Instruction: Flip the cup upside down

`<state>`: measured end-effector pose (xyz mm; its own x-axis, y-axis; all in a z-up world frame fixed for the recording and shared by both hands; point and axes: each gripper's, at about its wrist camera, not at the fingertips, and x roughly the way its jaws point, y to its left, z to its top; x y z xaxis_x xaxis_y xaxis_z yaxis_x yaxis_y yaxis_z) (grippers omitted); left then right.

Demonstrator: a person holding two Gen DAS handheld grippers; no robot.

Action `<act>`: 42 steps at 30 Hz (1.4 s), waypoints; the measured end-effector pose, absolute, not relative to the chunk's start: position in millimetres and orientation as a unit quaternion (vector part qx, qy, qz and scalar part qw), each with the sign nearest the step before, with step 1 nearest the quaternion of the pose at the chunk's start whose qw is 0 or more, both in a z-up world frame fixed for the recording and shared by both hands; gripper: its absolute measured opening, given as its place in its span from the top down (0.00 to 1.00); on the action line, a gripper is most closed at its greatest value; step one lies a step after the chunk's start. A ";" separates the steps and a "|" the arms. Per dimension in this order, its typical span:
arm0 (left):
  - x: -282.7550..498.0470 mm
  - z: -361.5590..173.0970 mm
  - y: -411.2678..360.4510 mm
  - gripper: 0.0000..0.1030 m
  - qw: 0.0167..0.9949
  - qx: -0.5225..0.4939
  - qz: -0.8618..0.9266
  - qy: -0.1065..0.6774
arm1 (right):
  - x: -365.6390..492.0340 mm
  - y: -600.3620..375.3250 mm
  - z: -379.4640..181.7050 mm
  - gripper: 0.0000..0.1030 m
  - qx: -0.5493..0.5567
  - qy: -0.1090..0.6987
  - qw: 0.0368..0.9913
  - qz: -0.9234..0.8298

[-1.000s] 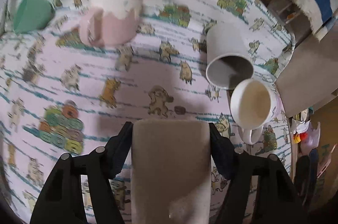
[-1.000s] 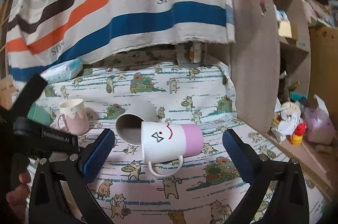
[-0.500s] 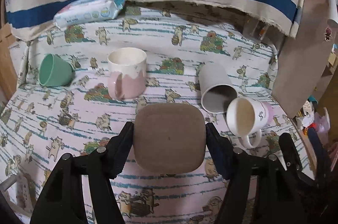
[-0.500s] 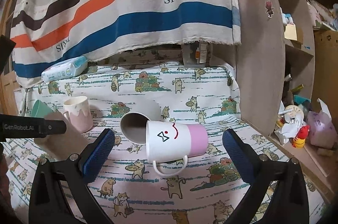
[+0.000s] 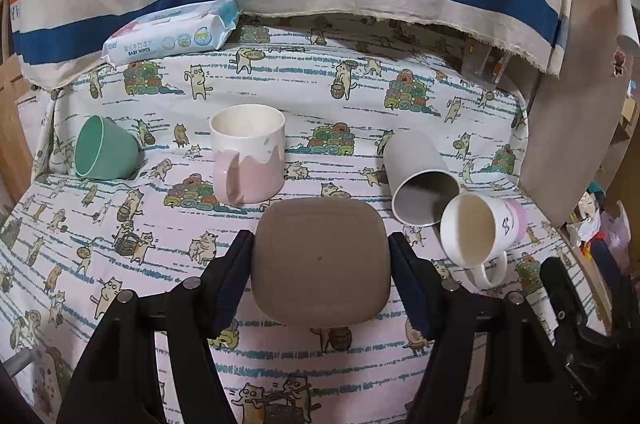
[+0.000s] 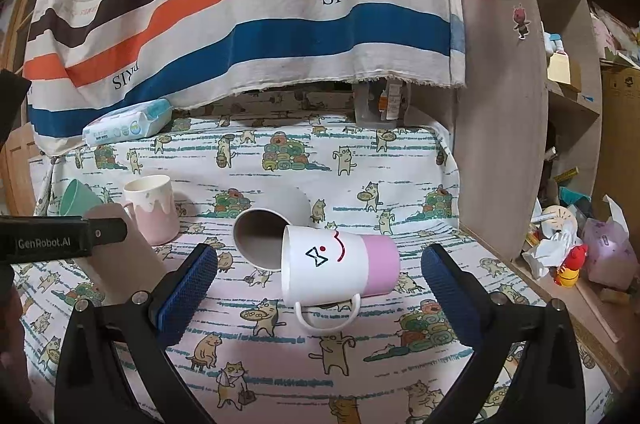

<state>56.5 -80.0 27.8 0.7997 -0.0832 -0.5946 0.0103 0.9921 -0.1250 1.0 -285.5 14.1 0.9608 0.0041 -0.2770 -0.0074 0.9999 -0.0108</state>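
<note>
My left gripper [image 5: 320, 272] is shut on a brown square-based cup [image 5: 320, 260], held above the cloth with its flat base facing the camera. The cup also shows in the right wrist view [image 6: 116, 252] at the left, under the left gripper's black body. My right gripper [image 6: 320, 276] is open and empty, its blue pads on either side of a white and pink mug [image 6: 338, 264] that lies on its side with a smiley face. That mug also shows in the left wrist view [image 5: 476, 232].
A grey cup [image 5: 420, 180] lies on its side touching the smiley mug. A pink and white mug [image 5: 248, 156] stands upright. A green cup [image 5: 102, 148] lies tipped at the left. Baby wipes [image 5: 172, 32] lie at the back. A wooden shelf [image 6: 500, 144] stands at the right.
My left gripper has tilted up and drawn back with the brown cup, which has turned from side view to base view. The right gripper has barely moved.
</note>
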 end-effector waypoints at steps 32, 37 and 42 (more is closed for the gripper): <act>-25.3 61.6 -26.1 0.01 0.991 -0.020 -0.039 0.125 | -0.4 -277.2 13.1 0.00 -0.019 0.142 0.989 0.031; -26.3 48.5 -7.8 0.01 0.991 -0.021 -0.031 0.128 | -0.3 -276.6 12.8 0.00 -0.020 0.143 0.989 0.028; -23.1 32.2 6.8 0.01 0.991 -0.025 -0.038 0.125 | -0.8 -273.5 12.6 0.00 -0.020 0.144 0.989 0.020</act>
<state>-23.1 6.8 32.2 0.9661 -0.0813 -0.2451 0.0687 0.9959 -0.0596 -0.8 -273.5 12.6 0.9577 0.0330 -0.2859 -0.0448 0.9984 -0.0347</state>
